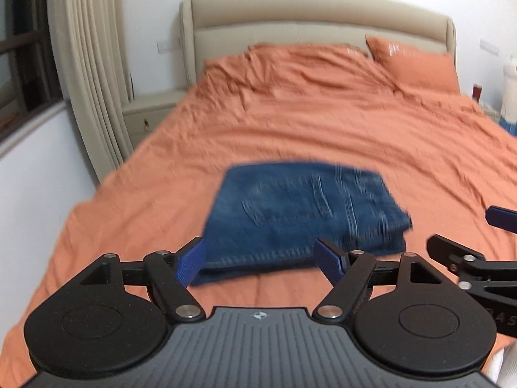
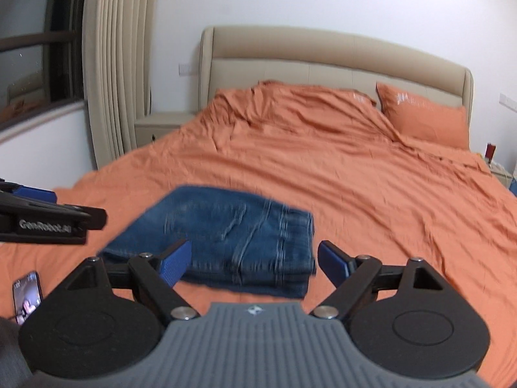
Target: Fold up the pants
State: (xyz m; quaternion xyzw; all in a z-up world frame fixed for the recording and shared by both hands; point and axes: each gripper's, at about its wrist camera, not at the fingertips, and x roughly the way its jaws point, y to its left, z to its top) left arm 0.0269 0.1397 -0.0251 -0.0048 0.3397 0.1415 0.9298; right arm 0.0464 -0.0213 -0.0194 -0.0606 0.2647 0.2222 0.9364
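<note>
Blue denim pants (image 1: 303, 213) lie folded into a compact rectangle on the orange bed sheet (image 1: 290, 123); they also show in the right wrist view (image 2: 226, 236). My left gripper (image 1: 263, 263) is open and empty, held above the pants' near edge. My right gripper (image 2: 255, 263) is open and empty, above the pants' near right corner. The right gripper also shows at the right edge of the left wrist view (image 1: 478, 239). The left gripper shows at the left edge of the right wrist view (image 2: 64, 213). Both views are blurred.
An orange pillow (image 1: 416, 64) lies at the head of the bed by the beige headboard (image 1: 316, 9). A bedside cabinet (image 1: 148, 110) and curtain (image 1: 93, 64) stand at the left. A phone (image 2: 27, 294) lies near the bed's front left.
</note>
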